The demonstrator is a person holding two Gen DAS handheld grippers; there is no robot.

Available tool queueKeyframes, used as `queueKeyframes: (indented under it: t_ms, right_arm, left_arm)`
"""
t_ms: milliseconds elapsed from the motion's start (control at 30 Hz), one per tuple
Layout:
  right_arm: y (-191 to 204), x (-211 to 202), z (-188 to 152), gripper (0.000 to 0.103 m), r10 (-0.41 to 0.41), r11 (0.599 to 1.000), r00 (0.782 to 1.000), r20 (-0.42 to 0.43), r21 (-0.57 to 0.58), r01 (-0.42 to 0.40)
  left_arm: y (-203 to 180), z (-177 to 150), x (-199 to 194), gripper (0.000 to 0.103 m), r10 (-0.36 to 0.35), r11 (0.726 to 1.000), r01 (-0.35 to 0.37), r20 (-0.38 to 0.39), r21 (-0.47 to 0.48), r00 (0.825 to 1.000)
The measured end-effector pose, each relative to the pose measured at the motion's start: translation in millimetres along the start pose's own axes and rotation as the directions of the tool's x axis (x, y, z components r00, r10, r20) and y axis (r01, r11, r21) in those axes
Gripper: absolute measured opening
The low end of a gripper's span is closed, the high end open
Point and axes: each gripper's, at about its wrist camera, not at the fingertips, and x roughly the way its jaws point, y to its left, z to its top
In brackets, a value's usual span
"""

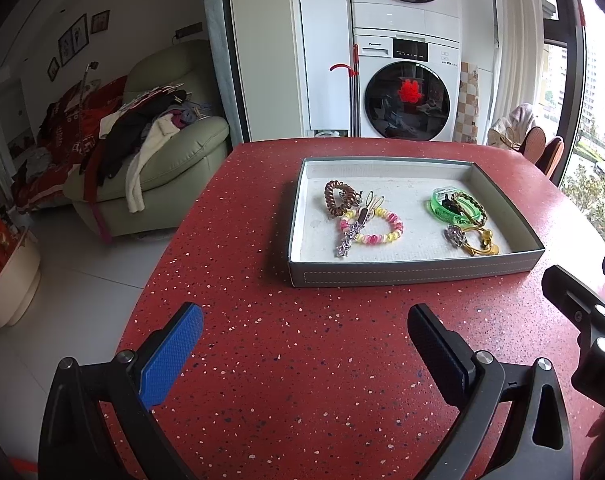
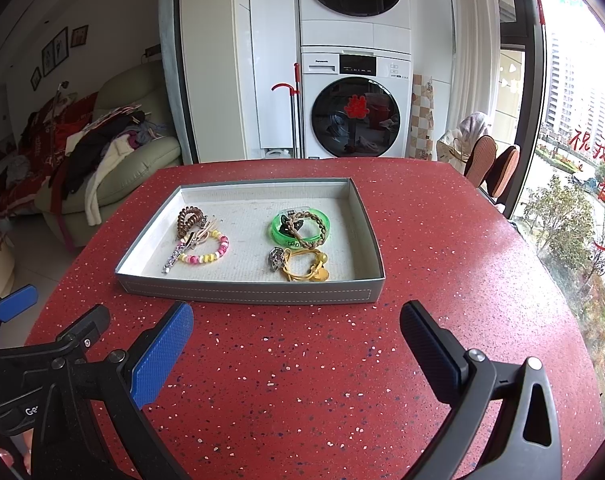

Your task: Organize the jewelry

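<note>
A grey tray [image 1: 414, 271] [image 2: 246, 291] with a white lining sits on the red speckled table [image 1: 286, 380] [image 2: 302, 380]. Inside on the left lie a brown spiral hair tie [image 1: 339, 197] [image 2: 188, 220], a pink and yellow bead bracelet [image 1: 386, 236] [image 2: 212, 256] and a silver hair clip [image 1: 348, 240] [image 2: 173, 258]. On the right lie a green bangle [image 1: 442, 212] [image 2: 280, 231] with a braided bracelet [image 2: 318, 226] across it, and a yellow hair tie [image 1: 480, 246] [image 2: 302, 266] beside a silver charm [image 2: 276, 259]. My left gripper [image 1: 305, 332] and right gripper [image 2: 296, 330] hover open in front of the tray, holding nothing.
A green sofa [image 1: 174, 160] piled with clothes stands to the left. Stacked washing machines [image 1: 406, 96] [image 2: 354, 112] stand behind the table, with a red-handled mop [image 1: 354, 92] beside them. A large window [image 2: 574, 160] runs along the right. The table's edge drops off at left.
</note>
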Motion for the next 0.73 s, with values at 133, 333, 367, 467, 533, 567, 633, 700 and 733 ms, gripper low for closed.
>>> queueKeyframes:
  t_ms: [133,333,367,467,533,567,633,700,733]
  right_arm:
    - [-0.3,-0.2,-0.4,0.103,0.000,1.000,1.000,0.000,0.001,0.000]
    - [0.6,-0.3,-0.1,0.103,0.001,1.000,1.000,-0.001,-0.001,-0.001]
    - [0.6,-0.2,-0.1,0.103,0.001,1.000,1.000,-0.001,-0.001,-0.001]
    - [0.5,-0.2,0.0,0.103,0.001,1.000,1.000,0.000,0.001,-0.001]
    - [0.7,-0.1,-0.2,0.103,0.000,1.000,1.000,-0.002,0.001,0.000]
    - [1.2,-0.5,-0.7,0.103,0.000,1.000,1.000,-0.002,0.002,0.000]
    - [1.3,-0.4,-0.6,0.103,0.000,1.000,1.000,-0.003,0.001,0.000]
    - [1.1,-0.7,-0.9,0.103,0.000,1.000,1.000,-0.003,0.002,0.000]
    - [1.0,-0.3,-0.5,0.103,0.001,1.000,1.000,-0.002,0.002,-0.001]
  left_arm:
    - [1.2,0.4,0.6,0.103,-0.005,1.000,0.005,-0.005,-0.009,1.000]
    - [1.1,0.2,0.3,0.103,-0.003,1.000,0.003,-0.004,-0.009,1.000]
    - [1.6,0.7,0.8,0.103,-0.004,1.000,0.004,-0.005,-0.010,1.000]
    - [2.2,0.8,1.4,0.103,-0.008,1.000,0.008,-0.007,-0.011,1.000]
    - [3.4,1.2,3.0,0.103,-0.022,1.000,0.022,-0.016,-0.017,1.000]
    - [3.7,0.7,3.5,0.103,-0.032,0.999,0.032,-0.022,-0.022,0.999]
    - [4.6,1.5,3.7,0.103,-0.044,0.999,0.044,-0.025,-0.026,0.999]
    - [3.5,1.5,2.6,0.103,-0.046,0.999,0.046,-0.021,-0.020,0.999]
    - [2.9,1.5,2.0,0.103,-0.047,0.999,0.046,-0.020,-0.018,0.999]
